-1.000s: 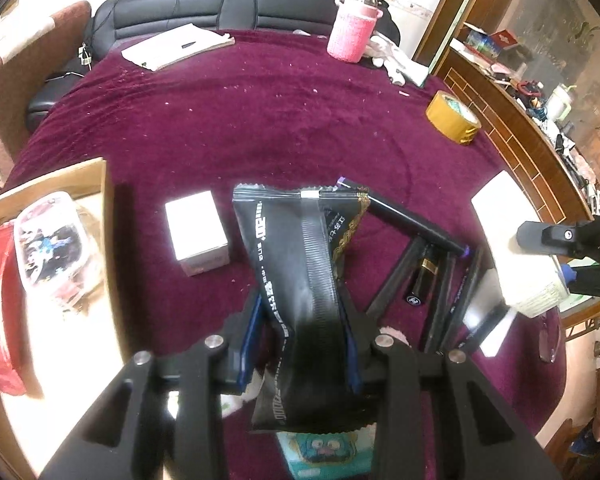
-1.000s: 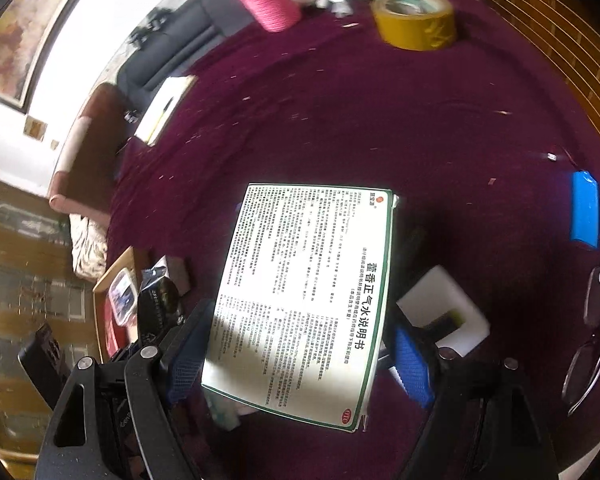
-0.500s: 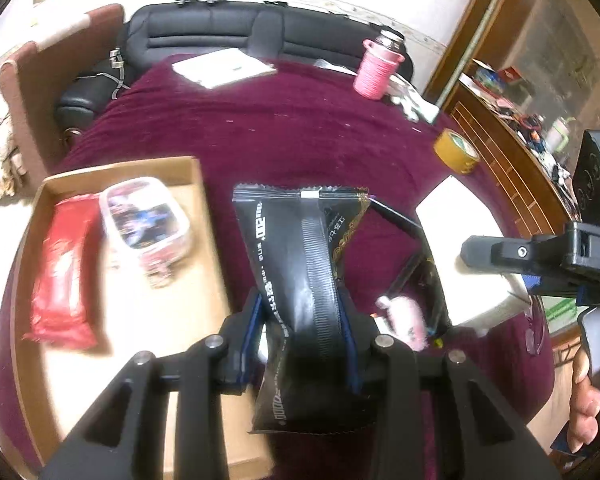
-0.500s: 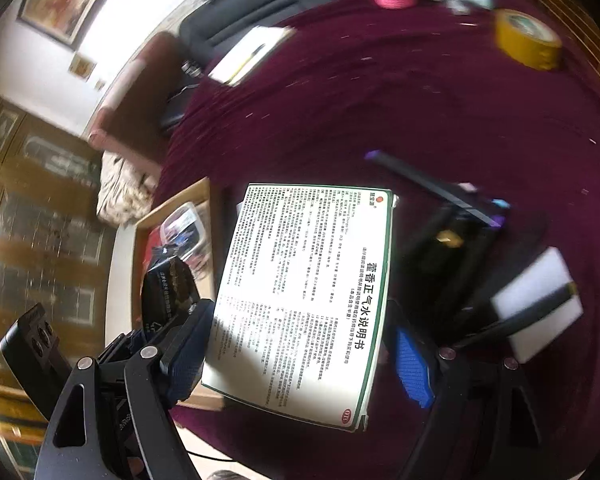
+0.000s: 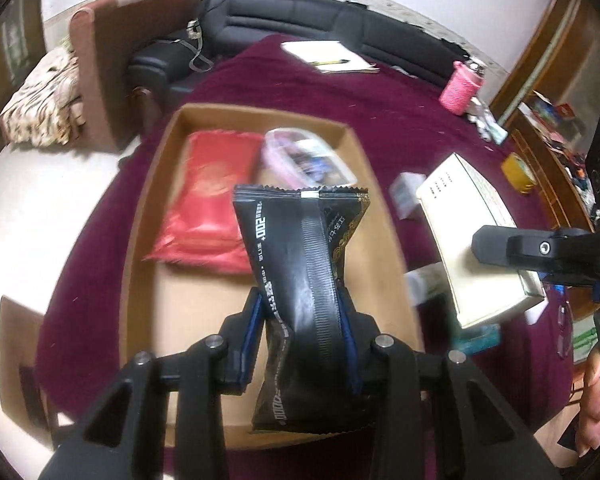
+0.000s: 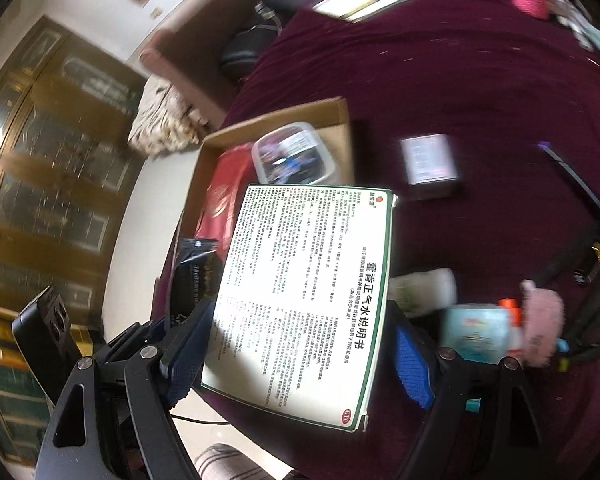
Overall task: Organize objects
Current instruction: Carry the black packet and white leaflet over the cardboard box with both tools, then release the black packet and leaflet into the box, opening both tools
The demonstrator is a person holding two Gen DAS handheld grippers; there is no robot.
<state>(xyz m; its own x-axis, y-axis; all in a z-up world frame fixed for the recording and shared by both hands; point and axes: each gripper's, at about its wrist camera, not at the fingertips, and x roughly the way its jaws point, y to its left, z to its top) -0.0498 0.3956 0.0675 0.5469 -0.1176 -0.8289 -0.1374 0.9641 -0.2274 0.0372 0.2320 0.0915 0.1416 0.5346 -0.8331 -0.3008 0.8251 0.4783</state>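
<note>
My left gripper (image 5: 302, 312) is shut on a black snack packet (image 5: 304, 264) and holds it above the open cardboard box (image 5: 152, 216). The box holds a red packet (image 5: 208, 216) and a clear plastic container (image 5: 308, 156). My right gripper (image 6: 300, 336) is shut on a white medicine box with green edges (image 6: 304, 292), held above the table's near edge. That box also shows in the left wrist view (image 5: 472, 240), to the right of the cardboard box. The cardboard box (image 6: 332, 116) shows at upper left in the right wrist view.
On the maroon tablecloth (image 6: 440, 80) lie a small white box (image 6: 430, 164), black pens (image 6: 588, 216), a pink item (image 6: 540, 320), a teal packet (image 6: 476, 332), a notepad (image 5: 328, 58), a pink cup (image 5: 460, 88) and a yellow tape roll (image 5: 518, 168). A sofa (image 5: 300, 12) stands behind.
Both grippers have swung left with their loads. The black packet has gone from over the pens to over the cardboard box. The medicine box has followed toward the box.
</note>
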